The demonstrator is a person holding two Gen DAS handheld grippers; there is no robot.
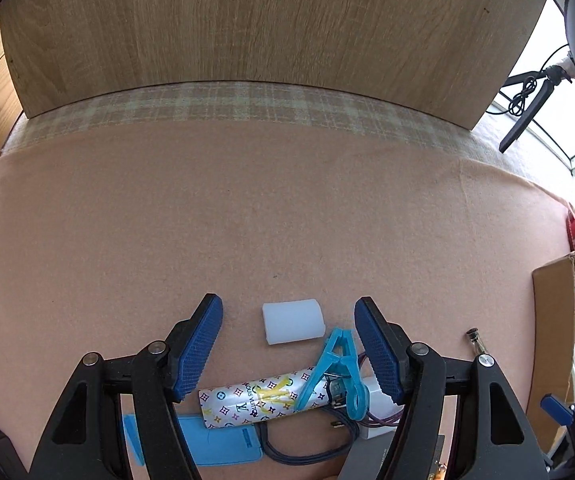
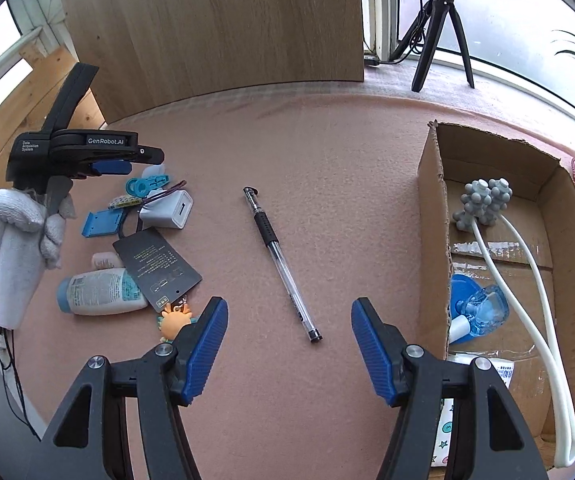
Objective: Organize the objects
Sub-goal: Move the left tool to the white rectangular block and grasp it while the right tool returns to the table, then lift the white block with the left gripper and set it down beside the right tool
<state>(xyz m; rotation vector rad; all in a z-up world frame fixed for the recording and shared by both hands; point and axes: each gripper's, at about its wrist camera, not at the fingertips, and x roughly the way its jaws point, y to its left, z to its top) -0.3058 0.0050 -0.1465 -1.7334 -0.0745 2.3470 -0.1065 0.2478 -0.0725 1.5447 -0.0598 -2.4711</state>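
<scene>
My left gripper (image 1: 289,309) is open and points down at a pile on the pink mat (image 1: 247,220). A white translucent block (image 1: 293,322) lies between its fingertips, untouched. Just behind it are a blue clothespin (image 1: 337,372), a patterned tube (image 1: 255,400), a blue case (image 1: 223,440) and a white charger (image 1: 375,408). My right gripper (image 2: 289,308) is open and holds nothing. It hovers over a clear pen (image 2: 281,264) lying on the mat. The right wrist view shows a gloved hand (image 2: 11,240) holding the left gripper (image 2: 147,162) over the pile.
A cardboard box (image 2: 431,220) at the right holds a grey knobbed massager (image 2: 483,204) and a blue bottle (image 2: 483,312). A lotion bottle (image 2: 99,292), black tag (image 2: 157,272) and orange toy (image 2: 175,320) lie at the left. A wooden board (image 2: 215,32) stands behind, beside a tripod (image 2: 439,28).
</scene>
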